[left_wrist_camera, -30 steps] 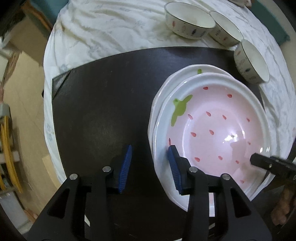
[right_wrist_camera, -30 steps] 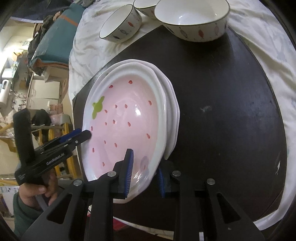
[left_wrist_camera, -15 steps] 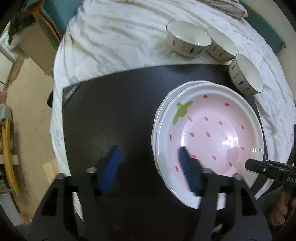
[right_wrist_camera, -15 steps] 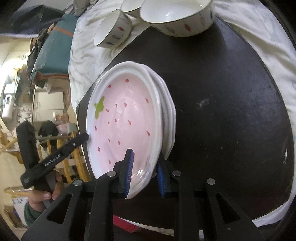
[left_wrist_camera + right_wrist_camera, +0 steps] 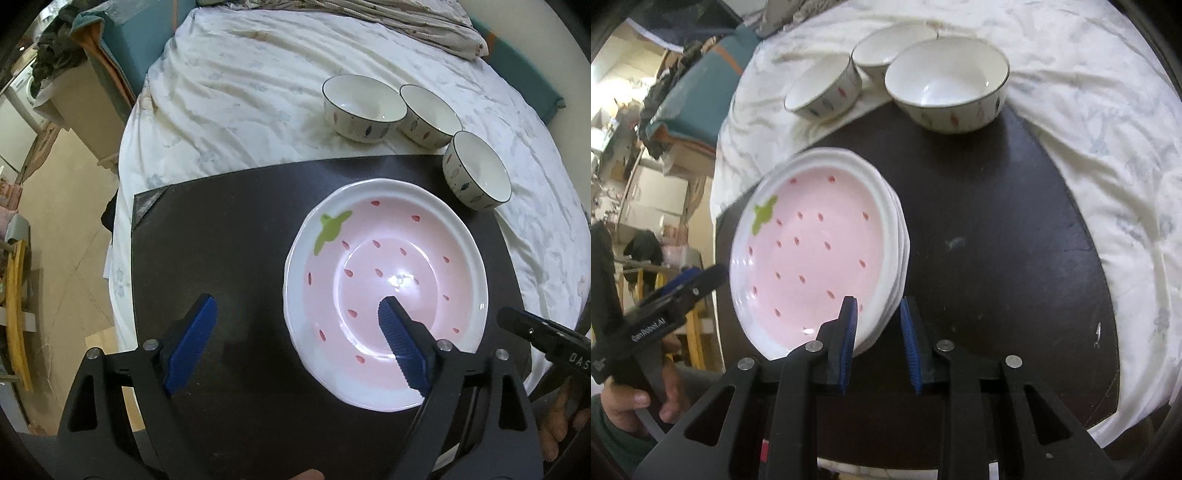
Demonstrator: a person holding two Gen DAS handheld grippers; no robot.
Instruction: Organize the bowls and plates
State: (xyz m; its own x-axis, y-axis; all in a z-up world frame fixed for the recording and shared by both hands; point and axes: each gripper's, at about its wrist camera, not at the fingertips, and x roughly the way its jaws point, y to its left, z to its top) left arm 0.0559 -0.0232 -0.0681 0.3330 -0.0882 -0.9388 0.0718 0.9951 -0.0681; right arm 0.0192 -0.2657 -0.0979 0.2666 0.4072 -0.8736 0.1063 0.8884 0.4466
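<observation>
Evidently the plate half of the job is sitting close to finished: the plates are lying in one stack on the right half of the mat, the pink strawberry-patterned one facing up on top and the white rims of the others peeking out beneath it in the right wrist view. How many are lying under it is not showing clearly. The left gripper is hanging above the mat's near edge with its fingers spread wide; they have just been opening, one blue pad hovering over the bare mat and the other over the pink plate, with the plate's rim passing below the gap and nothing pressing on it. The right gripper is standing at the stack's near right rim with its fingers narrow, one over the top plate and one over the mat just beside the stack; whether they are pinching the rim or hanging just clear of it I cannot tell. The three bowls are waiting untouched at the mat's far right corner, two resting on the white cloth beyond the mat and touching or nearly so, the third sitting partly on the mat's far edge, all upright and none nested. So, judging from this, the bowls are making up what is left: they are probably needing to be gathered and stacked.
</observation>
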